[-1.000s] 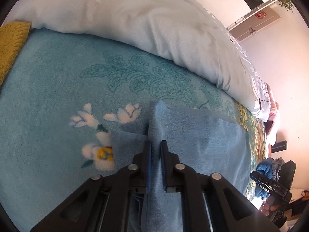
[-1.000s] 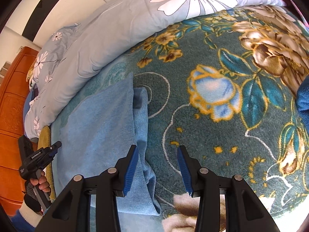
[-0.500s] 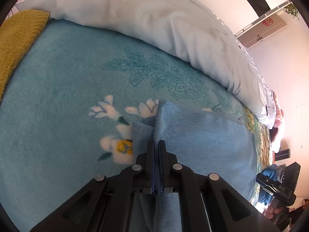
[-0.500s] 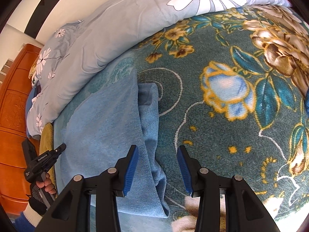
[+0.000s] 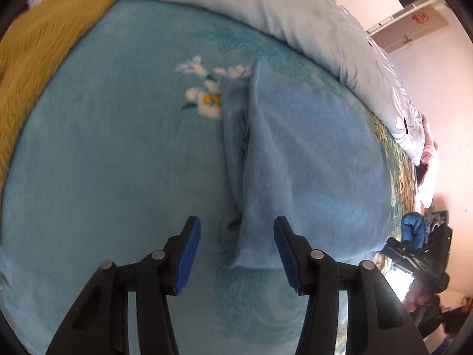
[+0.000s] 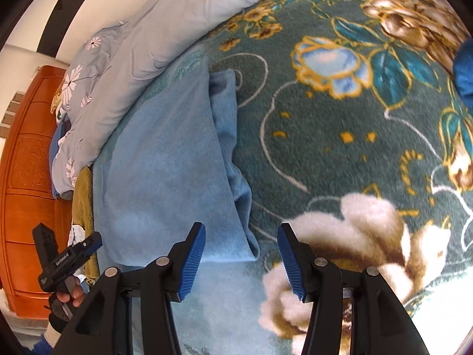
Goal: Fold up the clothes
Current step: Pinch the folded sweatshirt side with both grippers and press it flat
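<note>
A light blue cloth point(image 5: 298, 159) lies folded flat on the flowered blanket, its layered left edge showing in the left wrist view. My left gripper point(image 5: 236, 247) hangs open just in front of the cloth's near corner, holding nothing. In the right wrist view the same blue cloth point(image 6: 165, 165) spreads to the left, its stacked right edge running down toward my right gripper point(image 6: 241, 253). That gripper is open too, its left finger over the cloth's near corner, nothing between the pads.
A pale floral duvet point(image 5: 266, 9) is bunched along the far side of the bed. A mustard-yellow cloth point(image 5: 38, 41) lies at far left. A dark blue garment point(image 6: 464, 68) sits at the right edge. An orange wooden cabinet point(image 6: 26, 162) stands beside the bed.
My left gripper, shut on the cloth's edge before, has opened and drawn back, and the cloth lies free. The right gripper stayed open and also pulled back toward the near edge.
</note>
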The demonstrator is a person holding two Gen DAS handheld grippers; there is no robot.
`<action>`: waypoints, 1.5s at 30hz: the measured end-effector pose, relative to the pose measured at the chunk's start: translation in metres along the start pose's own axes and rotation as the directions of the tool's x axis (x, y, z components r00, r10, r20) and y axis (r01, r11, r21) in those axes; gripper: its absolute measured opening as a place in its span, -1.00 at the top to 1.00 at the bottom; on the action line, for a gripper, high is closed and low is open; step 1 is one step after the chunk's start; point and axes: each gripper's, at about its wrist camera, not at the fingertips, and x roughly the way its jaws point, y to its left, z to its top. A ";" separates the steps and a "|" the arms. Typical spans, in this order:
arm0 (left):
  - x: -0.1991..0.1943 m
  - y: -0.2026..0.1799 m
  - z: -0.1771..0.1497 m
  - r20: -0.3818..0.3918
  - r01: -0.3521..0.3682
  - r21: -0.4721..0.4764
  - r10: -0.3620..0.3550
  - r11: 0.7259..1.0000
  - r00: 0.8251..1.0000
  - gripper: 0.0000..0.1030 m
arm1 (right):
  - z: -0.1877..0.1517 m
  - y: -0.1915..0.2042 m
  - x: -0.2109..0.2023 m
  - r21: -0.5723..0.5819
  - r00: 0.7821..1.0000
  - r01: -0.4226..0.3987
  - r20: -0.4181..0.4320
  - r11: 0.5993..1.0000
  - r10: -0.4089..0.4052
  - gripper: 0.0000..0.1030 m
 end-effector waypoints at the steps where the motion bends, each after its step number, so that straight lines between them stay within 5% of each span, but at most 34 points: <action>1: 0.002 0.004 -0.008 -0.012 0.003 -0.035 -0.004 0.999 1.000 -0.03 | -0.004 -0.002 0.001 0.014 1.000 -0.010 -0.006 1.000 0.010 -0.05; 6: 0.019 0.016 -0.027 -0.048 0.054 -0.169 -0.063 0.984 0.997 -0.03 | -0.013 -0.003 0.008 0.046 0.999 -0.049 -0.004 0.998 0.049 -0.19; 14: 0.027 0.007 -0.013 -0.023 0.130 -0.147 -0.135 0.981 0.991 -0.04 | -0.007 0.004 0.012 0.031 0.997 -0.077 -0.010 0.997 0.077 -0.21; 20: 0.031 0.032 -0.015 0.030 0.258 -0.275 -0.259 0.926 0.965 -0.10 | 0.000 -0.002 0.017 0.109 0.988 -0.152 0.025 0.982 0.151 -0.21; 23: 0.027 0.032 -0.014 0.062 0.253 -0.258 -0.246 0.932 0.967 -0.07 | 0.002 0.001 0.017 0.097 0.986 -0.164 0.030 0.982 0.162 -0.20; 28: 0.025 0.024 -0.007 0.079 0.263 -0.217 -0.252 0.940 0.965 -0.03 | 0.010 0.011 0.021 0.069 0.985 -0.170 0.016 0.983 0.169 0.17; 33: 0.024 0.025 -0.006 0.083 0.240 -0.186 -0.229 0.953 0.970 0.69 | 0.016 0.014 0.023 0.084 0.983 -0.184 0.015 0.979 0.184 0.61; 45: -0.006 0.018 -0.031 0.098 0.226 -0.145 -0.214 0.963 0.972 0.77 | 0.005 0.007 -0.006 0.061 0.989 -0.148 0.007 0.987 0.148 0.84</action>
